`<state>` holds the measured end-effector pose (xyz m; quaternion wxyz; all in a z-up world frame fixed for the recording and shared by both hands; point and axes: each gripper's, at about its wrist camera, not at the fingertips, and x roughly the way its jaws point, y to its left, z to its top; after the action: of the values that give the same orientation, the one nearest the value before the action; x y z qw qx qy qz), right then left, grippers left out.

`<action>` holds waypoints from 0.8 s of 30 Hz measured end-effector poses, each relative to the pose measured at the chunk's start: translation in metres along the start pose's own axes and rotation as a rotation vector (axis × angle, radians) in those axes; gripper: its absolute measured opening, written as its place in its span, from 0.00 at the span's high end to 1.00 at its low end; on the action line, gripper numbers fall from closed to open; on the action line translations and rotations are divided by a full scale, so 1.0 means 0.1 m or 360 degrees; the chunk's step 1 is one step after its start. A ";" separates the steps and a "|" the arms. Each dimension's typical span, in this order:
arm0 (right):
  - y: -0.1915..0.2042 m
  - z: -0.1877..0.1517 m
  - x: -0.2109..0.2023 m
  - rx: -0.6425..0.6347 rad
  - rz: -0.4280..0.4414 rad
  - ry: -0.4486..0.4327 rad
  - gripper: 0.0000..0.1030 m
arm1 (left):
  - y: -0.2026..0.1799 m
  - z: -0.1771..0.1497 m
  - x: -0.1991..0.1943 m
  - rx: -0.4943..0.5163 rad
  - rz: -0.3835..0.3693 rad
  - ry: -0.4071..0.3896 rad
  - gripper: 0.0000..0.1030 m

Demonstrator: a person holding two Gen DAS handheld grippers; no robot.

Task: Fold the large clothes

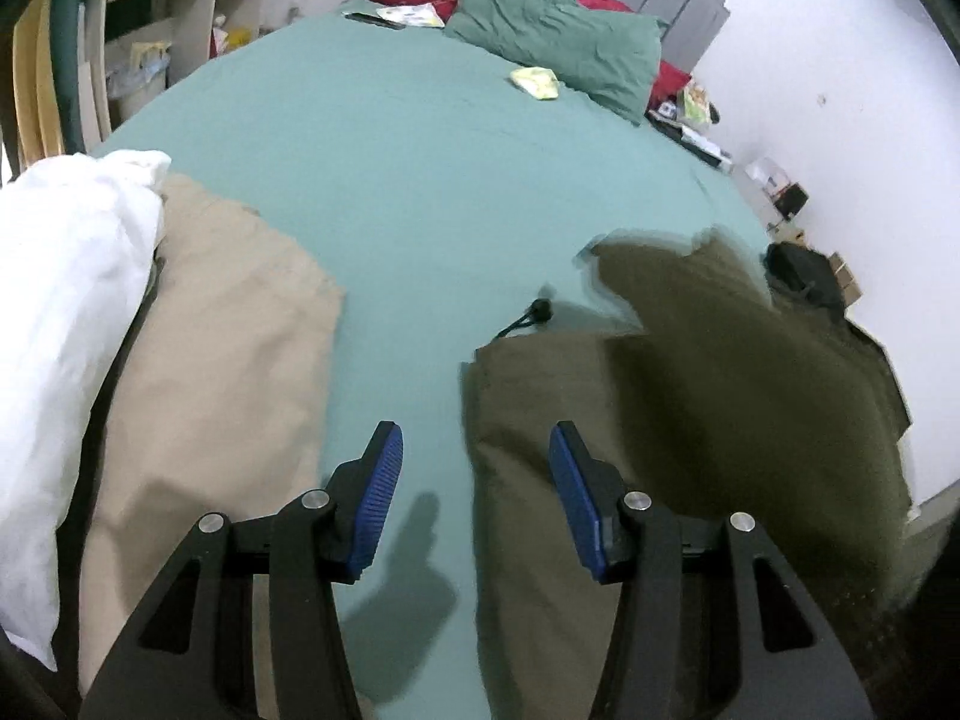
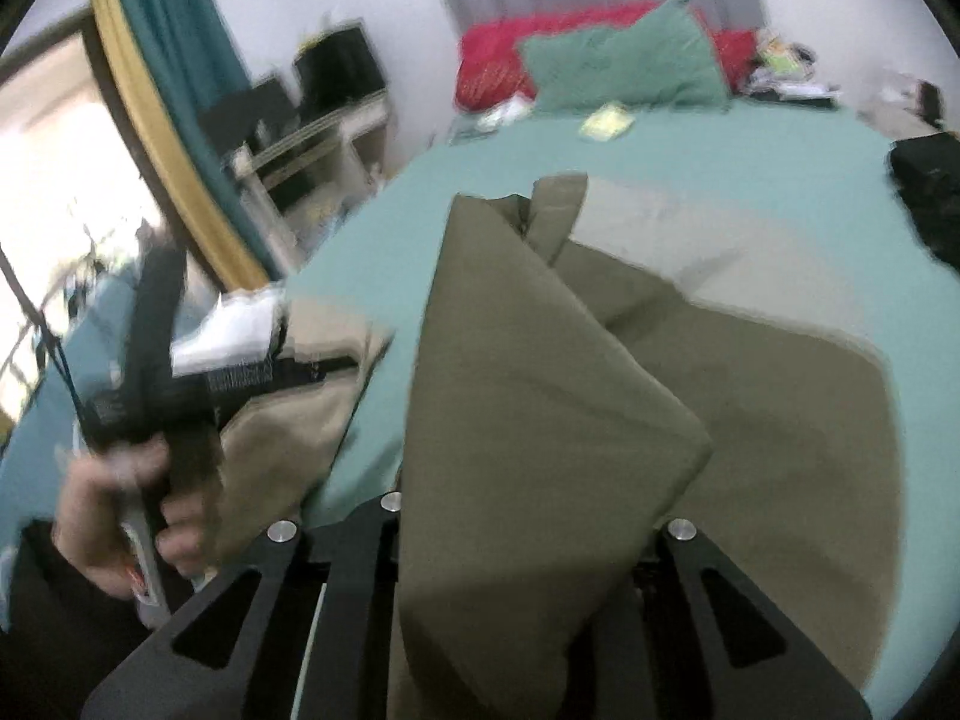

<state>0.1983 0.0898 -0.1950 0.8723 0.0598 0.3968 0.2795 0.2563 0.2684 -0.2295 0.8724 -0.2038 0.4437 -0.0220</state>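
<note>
- Nearest the right wrist camera, the right gripper (image 2: 516, 546) is clamped on a fold of the olive garment (image 2: 540, 396), presumably to carry it across.
- Left gripper (image 1: 474, 480): jaws apart, empty, over bare green sheet (image 1: 420, 192).
- Beyond, the tan garment (image 1: 228, 330) lies left; open bed runs to the green pillow (image 1: 552, 42).

We can't read any text, label, brand or number in either view; packets and printed items are too blurred.
</note>
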 end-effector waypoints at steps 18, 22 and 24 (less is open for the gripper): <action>0.57 -0.65 0.13 -0.0444 0.0191 0.0254 0.31 | -0.46 -0.54 0.50 0.0279 -0.0111 0.0302 0.47; 0.35 -0.68 -0.22 -0.0404 0.0191 0.0211 0.30 | -0.47 -0.56 0.45 0.0320 -0.0087 0.0273 0.47; 0.13 -0.68 -0.41 -0.0331 0.0114 0.0192 0.30 | -0.43 -0.57 0.41 0.0293 -0.0085 0.0252 0.47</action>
<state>0.1217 0.0711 -0.2096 0.8377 -0.0337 0.4151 0.3533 0.2423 0.2008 -0.2747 0.8487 -0.1322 0.5018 -0.1018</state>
